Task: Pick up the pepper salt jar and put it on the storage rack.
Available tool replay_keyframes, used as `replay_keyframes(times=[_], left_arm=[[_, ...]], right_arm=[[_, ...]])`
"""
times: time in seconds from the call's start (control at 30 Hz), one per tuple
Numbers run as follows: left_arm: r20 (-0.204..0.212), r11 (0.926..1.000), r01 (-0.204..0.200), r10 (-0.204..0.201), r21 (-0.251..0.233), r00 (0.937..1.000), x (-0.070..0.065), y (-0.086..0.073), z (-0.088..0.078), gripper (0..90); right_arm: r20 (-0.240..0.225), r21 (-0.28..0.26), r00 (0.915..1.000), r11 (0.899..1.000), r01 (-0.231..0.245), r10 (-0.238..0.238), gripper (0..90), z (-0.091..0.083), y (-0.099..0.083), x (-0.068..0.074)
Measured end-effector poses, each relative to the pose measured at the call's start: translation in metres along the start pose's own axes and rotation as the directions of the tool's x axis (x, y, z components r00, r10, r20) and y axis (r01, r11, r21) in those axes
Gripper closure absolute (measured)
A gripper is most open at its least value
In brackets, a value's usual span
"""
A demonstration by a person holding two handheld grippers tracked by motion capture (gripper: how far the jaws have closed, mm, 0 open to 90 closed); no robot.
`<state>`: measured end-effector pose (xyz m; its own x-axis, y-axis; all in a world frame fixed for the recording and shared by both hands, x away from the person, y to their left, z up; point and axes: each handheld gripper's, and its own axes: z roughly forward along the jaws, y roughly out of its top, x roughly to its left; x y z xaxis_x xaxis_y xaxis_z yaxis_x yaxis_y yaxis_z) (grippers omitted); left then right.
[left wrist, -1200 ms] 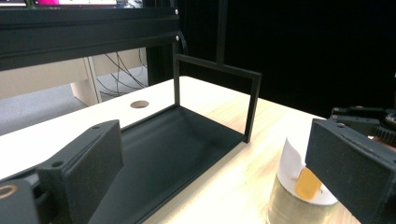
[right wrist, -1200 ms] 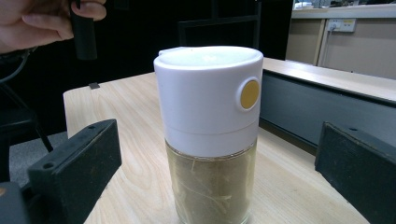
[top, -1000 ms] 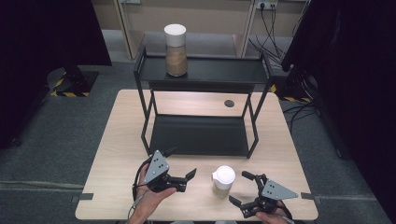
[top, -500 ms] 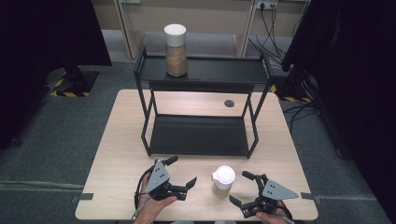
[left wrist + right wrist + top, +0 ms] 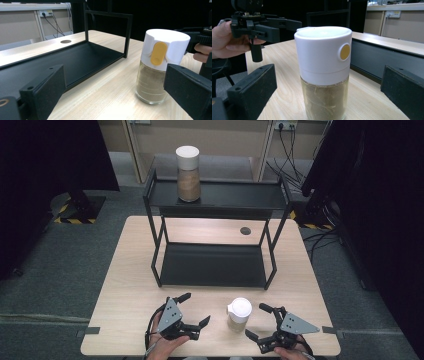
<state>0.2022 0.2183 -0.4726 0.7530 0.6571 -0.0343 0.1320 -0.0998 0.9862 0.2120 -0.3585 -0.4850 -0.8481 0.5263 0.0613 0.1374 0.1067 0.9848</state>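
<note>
My right claw (image 5: 259, 322) is spread apart, the white-capped jar (image 5: 238, 314) standing just ahead between its jaws, untouched. My left claw (image 5: 195, 309), also apart, flanks the jar's other side. Beyond stands the black rack (image 5: 215, 265).

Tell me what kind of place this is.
Probably a lab or recording workspace, not a kitchen: a bare wooden table on grey carpet, black curtains at the sides, and wall sockets with trailing cables behind the black rack.

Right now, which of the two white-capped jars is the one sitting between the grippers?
The jar on the table, near the front edge, between the left gripper and right gripper. The other jar stands far back on the rack's top shelf.
</note>
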Motion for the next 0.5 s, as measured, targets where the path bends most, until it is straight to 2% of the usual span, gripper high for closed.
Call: replay_keyframes(times=[0.1,0.5], left_arm=[[-0.002,0.9999,-0.014,0.014,0.002,0.9999,-0.0005,-0.0016,-0.0006,3.7],[-0.012,0.9999,0.007,-0.007,0.01,0.9999,0.0013,-0.0087,-0.0038,3.8]], right_arm=[[0.002,-0.001,1.0,1.0,0.0,0.0,1.0,-0.0004,0.0,0.0001],[0.0,0.004,1.0,1.0,-0.002,0.002,0.9,0.0003,-0.001,-0.0005]])
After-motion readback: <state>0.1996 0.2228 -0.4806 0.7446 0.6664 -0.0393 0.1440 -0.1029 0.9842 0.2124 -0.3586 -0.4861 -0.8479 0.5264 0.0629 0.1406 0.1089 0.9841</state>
